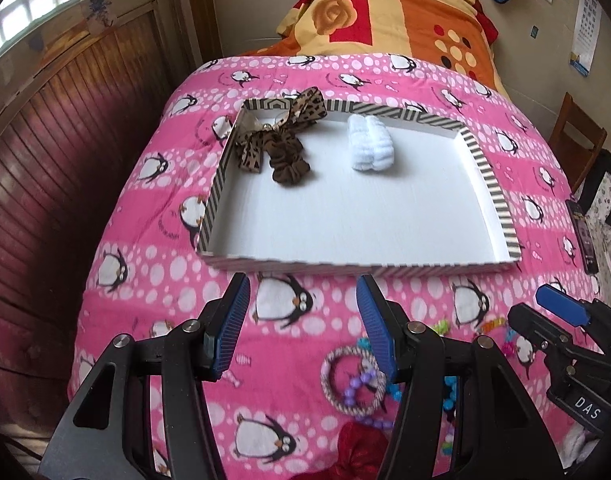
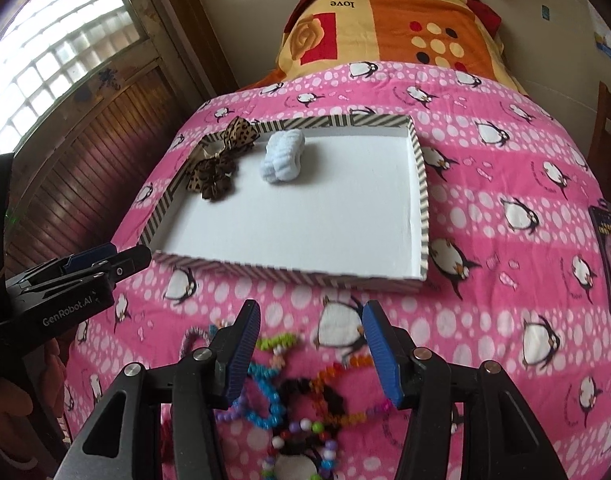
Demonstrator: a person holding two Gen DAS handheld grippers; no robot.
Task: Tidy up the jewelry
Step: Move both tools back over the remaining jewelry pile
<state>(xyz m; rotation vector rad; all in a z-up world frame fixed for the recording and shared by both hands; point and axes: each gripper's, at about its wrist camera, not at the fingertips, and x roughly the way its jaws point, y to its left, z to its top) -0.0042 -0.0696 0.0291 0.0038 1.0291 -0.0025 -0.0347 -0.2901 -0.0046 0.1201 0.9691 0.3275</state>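
Both the left gripper (image 1: 303,326) and right gripper (image 2: 311,350) are being held spread, nothing pinched. Beaded bracelets (image 2: 265,400) are lying tangled on the pink bedspread (image 2: 485,320) before the striped tray (image 2: 423,200); light, limp, slippery, probably best being pinched across one strand

A: What do the left tongs (image 1: 303,322) look like?
B: Black angular arms, silver round screws, blue ribbed pads.
A: The right tongs (image 2: 311,340)?
B: Same build; "DAS" in white at their four o'clock; the left body reads "GenRobot.AI".
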